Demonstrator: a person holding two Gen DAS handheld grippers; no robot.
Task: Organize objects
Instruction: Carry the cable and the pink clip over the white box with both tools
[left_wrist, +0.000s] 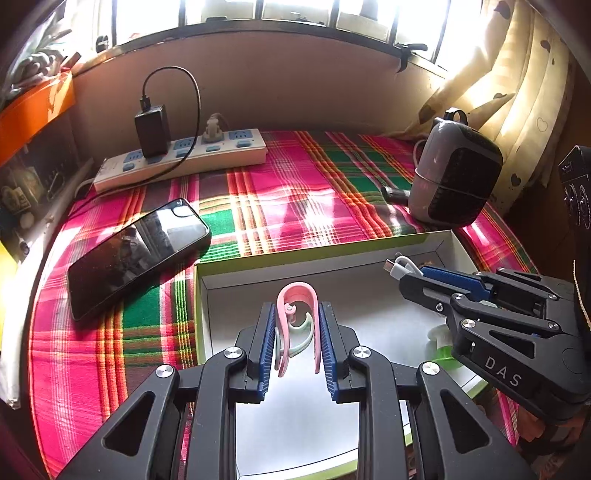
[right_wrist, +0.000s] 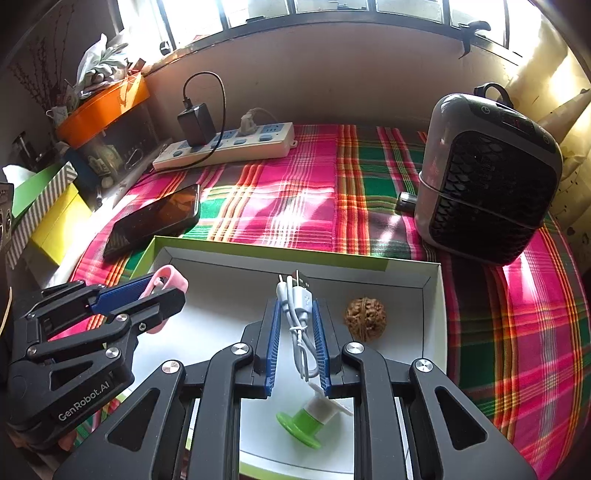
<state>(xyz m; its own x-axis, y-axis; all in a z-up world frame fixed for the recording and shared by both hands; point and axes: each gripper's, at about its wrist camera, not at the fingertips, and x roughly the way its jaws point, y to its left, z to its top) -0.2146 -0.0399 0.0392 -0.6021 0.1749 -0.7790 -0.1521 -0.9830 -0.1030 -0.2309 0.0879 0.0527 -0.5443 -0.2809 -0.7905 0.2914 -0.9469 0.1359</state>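
My left gripper (left_wrist: 297, 312) is shut on a pink and pale green hook clip (left_wrist: 297, 321), held over the white tray with green rim (left_wrist: 258, 266). It also shows in the right wrist view (right_wrist: 162, 291). My right gripper (right_wrist: 295, 306) is shut on a bundled white USB cable (right_wrist: 297, 314) above the same tray (right_wrist: 432, 295); it shows in the left wrist view (left_wrist: 410, 277) with the cable (left_wrist: 400, 266). A walnut (right_wrist: 365, 319) and a green-and-white spool (right_wrist: 308, 421) lie in the tray.
A black phone (left_wrist: 138, 254) lies on the plaid cloth (left_wrist: 295, 192) left of the tray. A power strip (left_wrist: 184, 157) with a black charger (left_wrist: 152, 131) runs along the back wall. A grey heater (right_wrist: 487, 177) stands at right. Boxes (right_wrist: 55, 221) stack at far left.
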